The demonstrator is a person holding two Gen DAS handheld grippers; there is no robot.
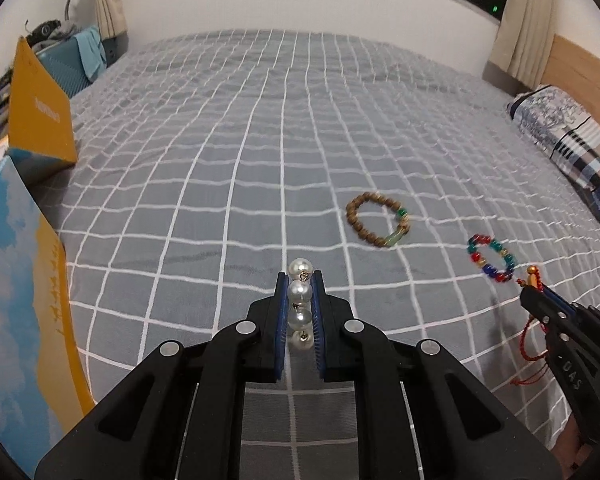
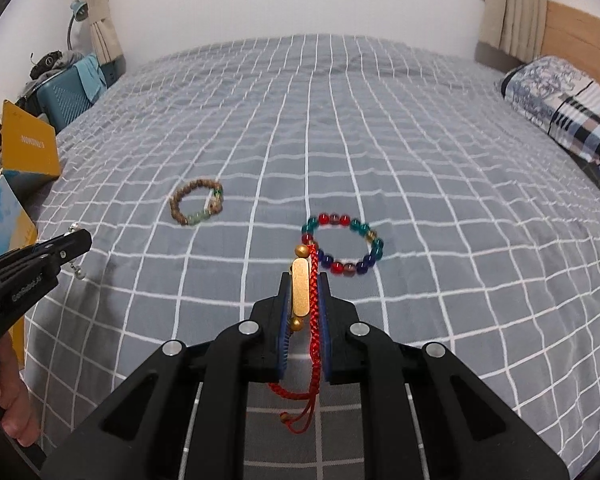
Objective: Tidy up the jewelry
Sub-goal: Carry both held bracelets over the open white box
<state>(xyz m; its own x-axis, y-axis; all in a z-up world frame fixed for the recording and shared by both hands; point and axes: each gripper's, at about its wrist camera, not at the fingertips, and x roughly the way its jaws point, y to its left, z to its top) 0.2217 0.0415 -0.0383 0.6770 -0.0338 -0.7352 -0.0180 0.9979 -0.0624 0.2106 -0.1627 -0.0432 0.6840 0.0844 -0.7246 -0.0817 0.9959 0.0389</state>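
Grey bedspread with white grid lines [image 1: 220,184] covers the bed. Left gripper [image 1: 301,280] is clamped on a white pearl bead strand [image 1: 300,292], held above the bedspread. Right gripper [image 2: 305,280] grips a red braided cord bracelet with gold bar [image 2: 302,292]. Brown wooden bead bracelet [image 2: 198,206] and multicoloured glass bead bracelet [image 2: 344,246] lie on the bedspread, the glass one just beyond the right gripper.

Pearl bracelet [image 1: 301,304] and red cord bracelet [image 2: 314,320] clamped, wooden bracelet [image 1: 378,219] and glass-bead bracelet [image 2: 342,245] on bed
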